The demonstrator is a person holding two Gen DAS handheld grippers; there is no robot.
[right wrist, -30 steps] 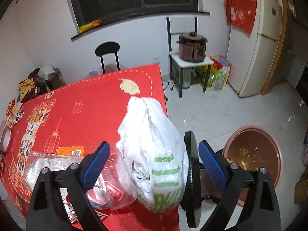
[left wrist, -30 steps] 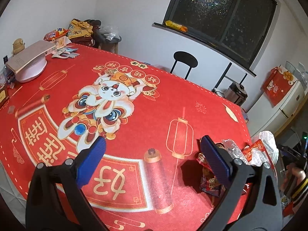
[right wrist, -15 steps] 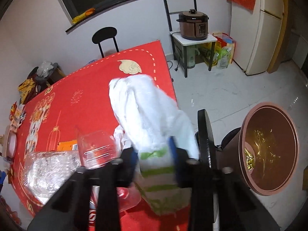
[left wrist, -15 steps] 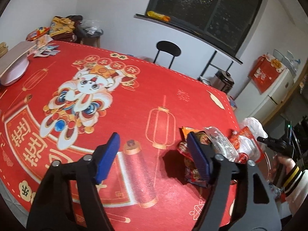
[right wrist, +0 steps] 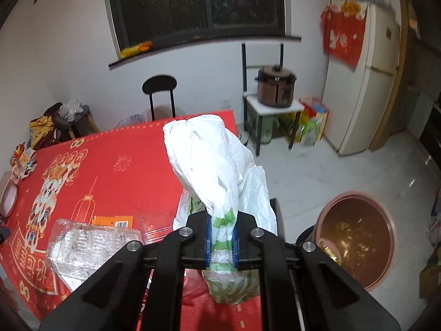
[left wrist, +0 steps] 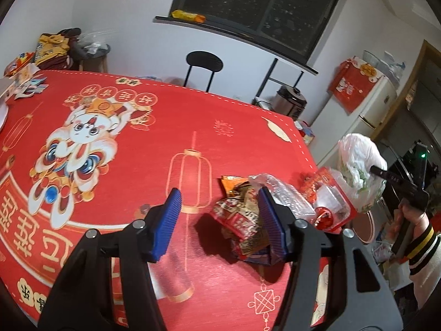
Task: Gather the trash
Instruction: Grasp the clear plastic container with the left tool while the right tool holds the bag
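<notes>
A pile of crumpled snack wrappers (left wrist: 239,220) lies near the right edge of the red tablecloth (left wrist: 137,151). My left gripper (left wrist: 219,195) hovers over it with its jaws closing. The wrappers lie between the pads against the right one, and the left pad stands clear. Beside them are a clear plastic tray (left wrist: 286,198) and a red-lidded tub (left wrist: 330,207). My right gripper (right wrist: 222,237) is closing on a white plastic bag (right wrist: 209,160) with green print, its pads pinching it. The bag (left wrist: 358,160) hangs off the table's corner. The clear tray (right wrist: 91,242) and an orange packet (right wrist: 113,220) lie to its left.
A round brown trash bin (right wrist: 355,237) stands open on the floor to the right of the table. A black chair (right wrist: 160,93), a rice cooker (right wrist: 275,88) on a small stand and a fridge (right wrist: 366,82) line the far wall. A hand with a striped cuff (left wrist: 413,220) holds the right gripper.
My left gripper slid right over the wrapper pile and its jaws narrowed. My right gripper went from open around the white bag to clamped on it and lifted it.
</notes>
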